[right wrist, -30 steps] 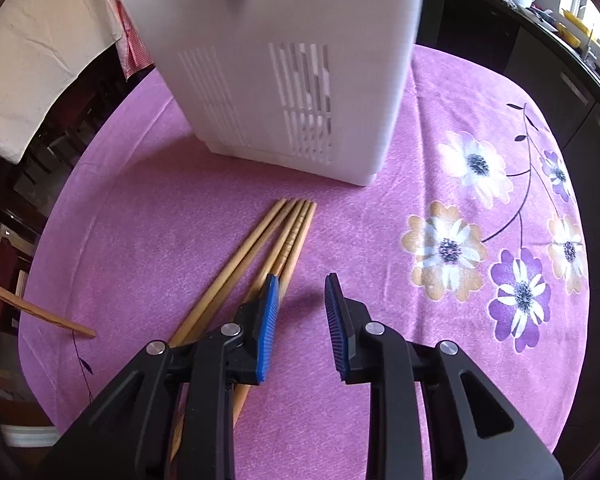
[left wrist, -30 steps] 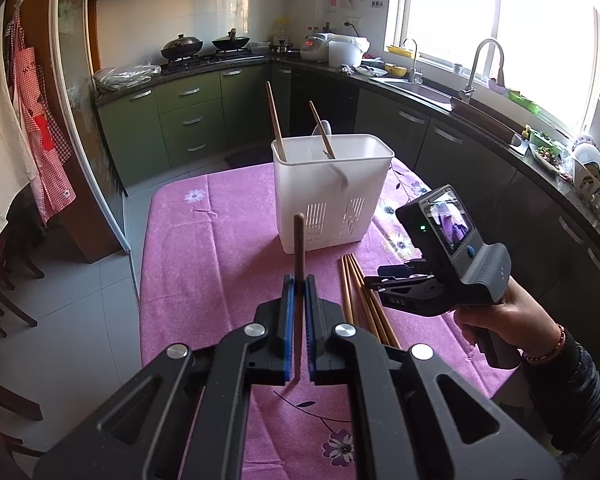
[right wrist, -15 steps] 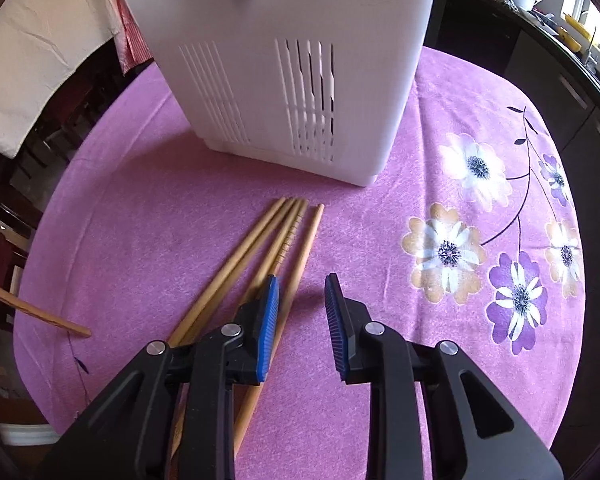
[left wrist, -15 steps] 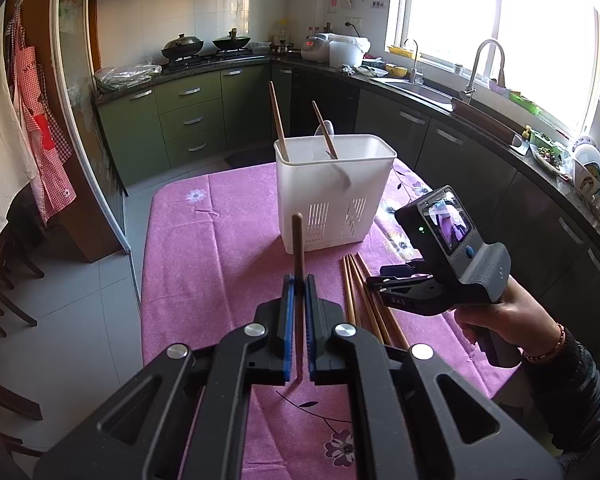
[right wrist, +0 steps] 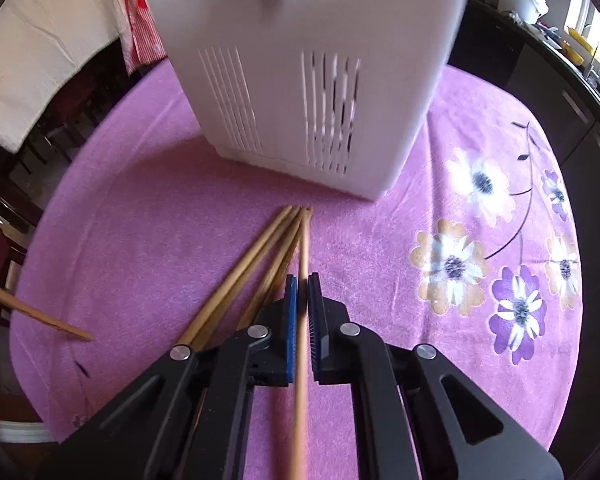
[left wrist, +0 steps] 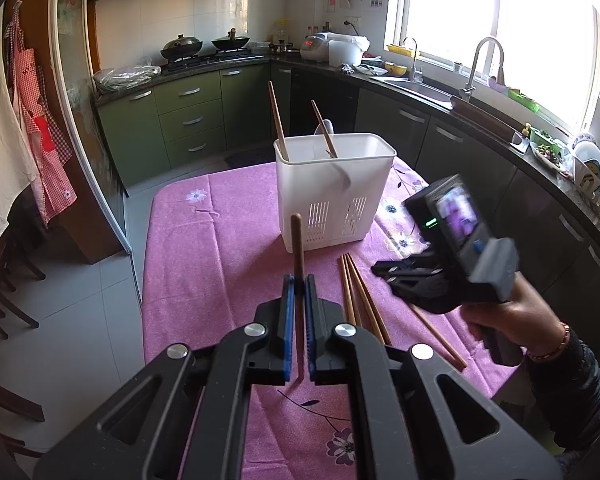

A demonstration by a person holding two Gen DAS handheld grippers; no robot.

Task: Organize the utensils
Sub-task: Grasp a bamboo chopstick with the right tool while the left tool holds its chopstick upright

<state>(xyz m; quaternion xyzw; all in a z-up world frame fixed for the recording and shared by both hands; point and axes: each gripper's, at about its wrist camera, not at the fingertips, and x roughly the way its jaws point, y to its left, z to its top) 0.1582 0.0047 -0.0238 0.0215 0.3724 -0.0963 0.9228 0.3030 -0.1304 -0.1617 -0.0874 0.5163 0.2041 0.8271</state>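
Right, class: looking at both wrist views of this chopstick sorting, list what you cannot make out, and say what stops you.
- Bottom of the white holder, left wrist view: its opaque walls hide how the two chopsticks inside rest.
- Holder's top, right wrist view: cut off by the frame edge.
- Right gripper tips, left wrist view: blurred by motion.
- Near end of the chopstick in the right gripper, right wrist view: runs off the bottom edge.
- Loose chopsticks, right wrist view: blurred, the gripper covers their near ends.

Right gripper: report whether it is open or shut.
Shut. The right gripper has its blue pads clamped on one chopstick, with the others lying beside it.
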